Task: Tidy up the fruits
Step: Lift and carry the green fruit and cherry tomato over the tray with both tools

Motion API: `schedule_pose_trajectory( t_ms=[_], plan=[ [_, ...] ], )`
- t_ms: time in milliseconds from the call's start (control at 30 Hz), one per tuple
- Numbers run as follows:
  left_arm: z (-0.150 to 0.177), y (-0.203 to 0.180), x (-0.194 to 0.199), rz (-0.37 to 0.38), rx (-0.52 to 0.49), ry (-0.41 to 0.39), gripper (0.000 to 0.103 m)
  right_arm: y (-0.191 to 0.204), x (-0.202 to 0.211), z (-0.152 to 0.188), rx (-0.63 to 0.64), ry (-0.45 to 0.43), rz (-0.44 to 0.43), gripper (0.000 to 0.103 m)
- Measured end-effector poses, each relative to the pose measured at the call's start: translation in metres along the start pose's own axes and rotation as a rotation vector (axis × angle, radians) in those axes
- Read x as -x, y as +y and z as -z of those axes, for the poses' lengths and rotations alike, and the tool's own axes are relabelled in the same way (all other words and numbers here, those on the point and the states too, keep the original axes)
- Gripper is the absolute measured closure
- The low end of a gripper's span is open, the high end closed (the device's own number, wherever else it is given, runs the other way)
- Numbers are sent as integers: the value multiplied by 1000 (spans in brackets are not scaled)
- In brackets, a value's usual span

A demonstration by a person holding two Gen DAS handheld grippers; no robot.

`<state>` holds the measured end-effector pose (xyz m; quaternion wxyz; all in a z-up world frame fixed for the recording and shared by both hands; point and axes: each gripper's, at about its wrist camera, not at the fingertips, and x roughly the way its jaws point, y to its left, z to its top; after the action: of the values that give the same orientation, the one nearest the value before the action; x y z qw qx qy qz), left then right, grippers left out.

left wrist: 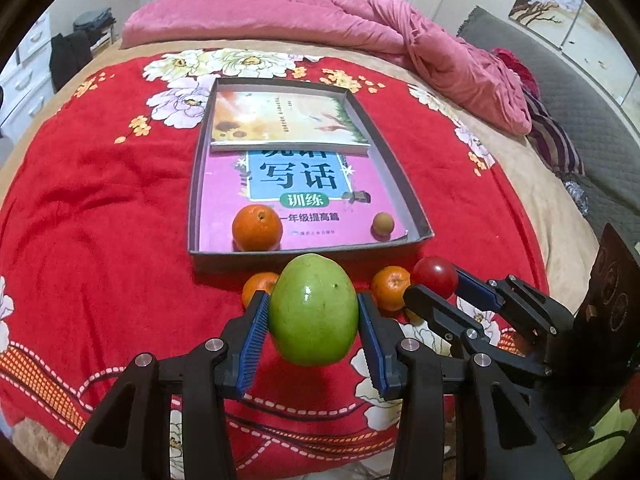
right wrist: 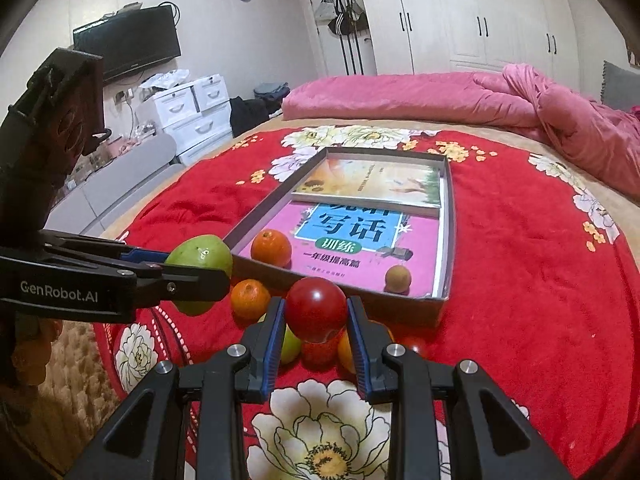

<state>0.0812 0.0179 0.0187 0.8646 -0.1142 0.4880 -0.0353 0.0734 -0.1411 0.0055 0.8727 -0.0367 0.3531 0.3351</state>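
Note:
My left gripper [left wrist: 313, 307] is shut on a big green fruit [left wrist: 313, 310], held above the red blanket just in front of the shallow box [left wrist: 312, 254]. My right gripper [right wrist: 316, 310] is shut on a red tomato [right wrist: 316, 308], also lifted near the box's front edge. In the left wrist view the right gripper [left wrist: 434, 280] and its tomato [left wrist: 435, 280] show to the right. Inside the box an orange [left wrist: 257, 227] and a small tan fruit [left wrist: 383, 224] rest on a pink book [left wrist: 296, 196]. Loose oranges [left wrist: 391, 287] lie on the blanket before the box; more fruit sits under the tomato [right wrist: 320, 352].
The box [right wrist: 450, 216] also holds a second, pale book [left wrist: 286, 120] at its far end. A crumpled pink quilt [left wrist: 440, 52] lies across the back of the bed. White drawers [right wrist: 192, 112] and a wall television [right wrist: 128, 42] stand left of the bed.

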Motion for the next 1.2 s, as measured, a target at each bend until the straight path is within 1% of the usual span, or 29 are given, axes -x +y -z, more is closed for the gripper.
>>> schedule_pose_trajectory(
  t_ms=[467,767,1200],
  plan=[
    [-16,-9,-4,16,-2,-26,58,-19,3,-10,-36,-32,45,72],
    [-27,-14,-11,16,-9,-40,58,-35,6,-18,-53,-60,97,72],
    [-41,-14,-32,19,-13,-45,58,-52,-1,-25,-75,-59,139,72]
  ],
)
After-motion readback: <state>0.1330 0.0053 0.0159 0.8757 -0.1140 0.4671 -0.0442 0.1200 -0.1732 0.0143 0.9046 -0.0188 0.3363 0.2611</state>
